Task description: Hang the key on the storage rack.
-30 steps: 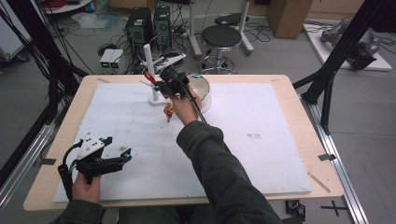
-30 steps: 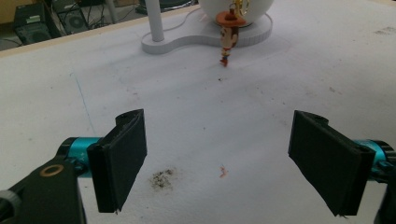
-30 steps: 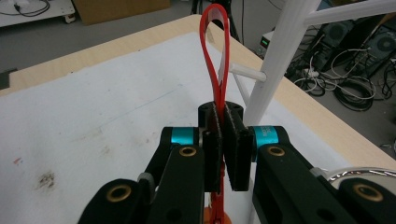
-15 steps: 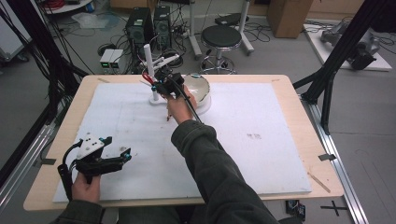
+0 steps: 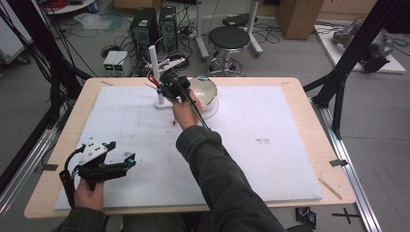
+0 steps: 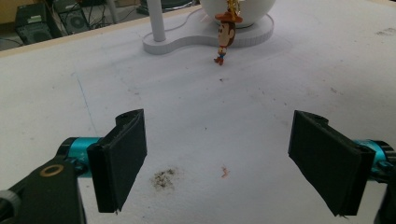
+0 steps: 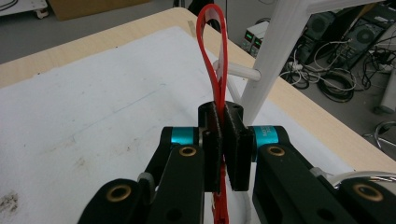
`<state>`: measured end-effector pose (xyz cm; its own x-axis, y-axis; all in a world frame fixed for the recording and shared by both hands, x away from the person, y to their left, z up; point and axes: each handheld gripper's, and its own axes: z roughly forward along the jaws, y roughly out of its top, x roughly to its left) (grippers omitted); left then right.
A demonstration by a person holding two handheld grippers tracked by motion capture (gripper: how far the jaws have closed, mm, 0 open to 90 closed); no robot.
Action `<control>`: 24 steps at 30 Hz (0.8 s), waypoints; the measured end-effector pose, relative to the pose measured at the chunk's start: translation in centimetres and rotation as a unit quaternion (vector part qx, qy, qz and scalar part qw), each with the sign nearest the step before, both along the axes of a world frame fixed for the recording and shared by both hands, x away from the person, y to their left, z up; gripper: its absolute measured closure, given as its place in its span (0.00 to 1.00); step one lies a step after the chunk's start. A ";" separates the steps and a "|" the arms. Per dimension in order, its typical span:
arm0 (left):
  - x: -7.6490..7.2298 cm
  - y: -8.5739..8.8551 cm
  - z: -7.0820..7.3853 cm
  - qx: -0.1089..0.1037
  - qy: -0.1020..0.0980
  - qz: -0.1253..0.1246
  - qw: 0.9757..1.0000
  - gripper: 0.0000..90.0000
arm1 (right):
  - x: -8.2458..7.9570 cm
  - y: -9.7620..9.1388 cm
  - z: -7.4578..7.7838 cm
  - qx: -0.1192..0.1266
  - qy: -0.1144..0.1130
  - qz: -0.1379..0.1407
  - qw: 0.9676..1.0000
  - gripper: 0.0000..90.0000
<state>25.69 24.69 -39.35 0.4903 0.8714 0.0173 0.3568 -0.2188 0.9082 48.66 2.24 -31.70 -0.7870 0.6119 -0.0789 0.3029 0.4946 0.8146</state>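
My right gripper (image 7: pixel 223 135) is shut on a red strap loop (image 7: pixel 215 46) that stands up from between its pads. The loop's upper part is right by a short white peg (image 7: pixel 236 71) on the white stand's post (image 7: pixel 275 51); I cannot tell whether the peg passes through it. In the high view the right gripper (image 5: pixel 167 87) is beside the post (image 5: pixel 153 60), with the red loop (image 5: pixel 153 79) at its left. A small cowboy figure (image 6: pixel 225 35) hangs above the mat, before the stand's base (image 6: pixel 196 39). My left gripper (image 6: pixel 229 163) stands open over bare mat at the near left (image 5: pixel 130 159).
A white bowl (image 5: pixel 204 91) sits on the stand's base (image 5: pixel 162 102) at the far middle of the white mat (image 5: pixel 270 121). The person's right sleeve (image 5: pixel 217 179) crosses the mat's middle. A stool and computer cases stand beyond the table's far edge.
The right gripper has shifted slightly left toward the white post, carrying the red strap with it. The left gripper has stayed where it was.
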 end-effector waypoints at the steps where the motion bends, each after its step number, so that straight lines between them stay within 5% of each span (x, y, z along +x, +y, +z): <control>1: 0.0 0.0 0.0 0.000 0.000 0.000 1.000 0.22 | 0.0 0.0 0.0 0.000 -0.002 0.000 1.000 0.96; 24: -0.1 0.0 0.0 0.000 0.001 0.000 1.000 0.22 | -0.1 0.1 -1.5 -0.029 -0.019 -0.029 0.999 0.96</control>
